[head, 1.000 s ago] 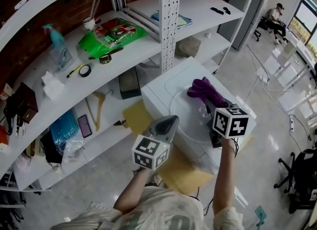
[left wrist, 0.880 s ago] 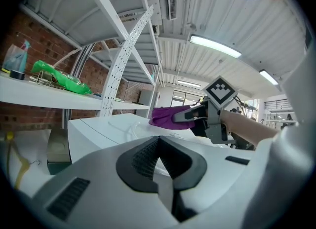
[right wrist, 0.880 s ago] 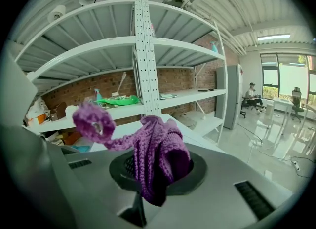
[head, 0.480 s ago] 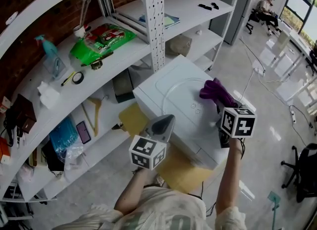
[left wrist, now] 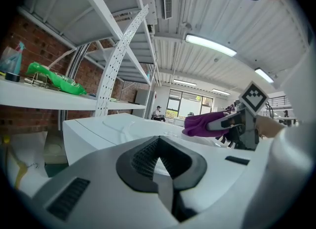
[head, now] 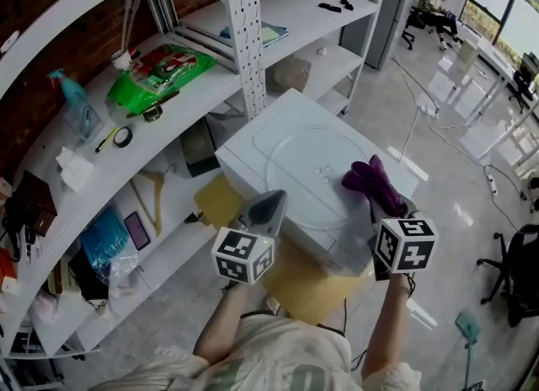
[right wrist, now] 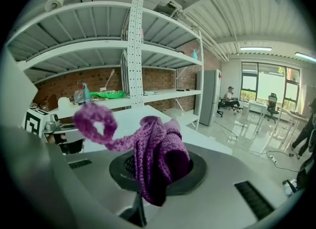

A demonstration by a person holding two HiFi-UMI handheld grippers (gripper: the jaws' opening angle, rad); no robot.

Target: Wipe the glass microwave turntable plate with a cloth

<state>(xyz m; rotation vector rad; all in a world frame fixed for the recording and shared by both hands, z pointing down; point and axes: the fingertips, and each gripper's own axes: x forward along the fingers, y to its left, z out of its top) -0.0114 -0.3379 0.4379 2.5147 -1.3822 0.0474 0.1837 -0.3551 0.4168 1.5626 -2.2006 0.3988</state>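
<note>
Head view: the glass turntable plate (head: 303,170) lies flat on top of the white microwave (head: 244,158). The right gripper (head: 391,206) holds the purple cloth (head: 373,180) over the plate's right edge.

Left gripper view: the left gripper (left wrist: 157,161) has its jaws together with nothing in them.

Right gripper view: the jaws are clamped on the cloth.

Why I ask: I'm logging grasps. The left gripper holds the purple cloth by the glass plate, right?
No: the right gripper holds the purple cloth by the glass plate, as the right gripper view shows. The left gripper is shut, holding nothing.
</note>
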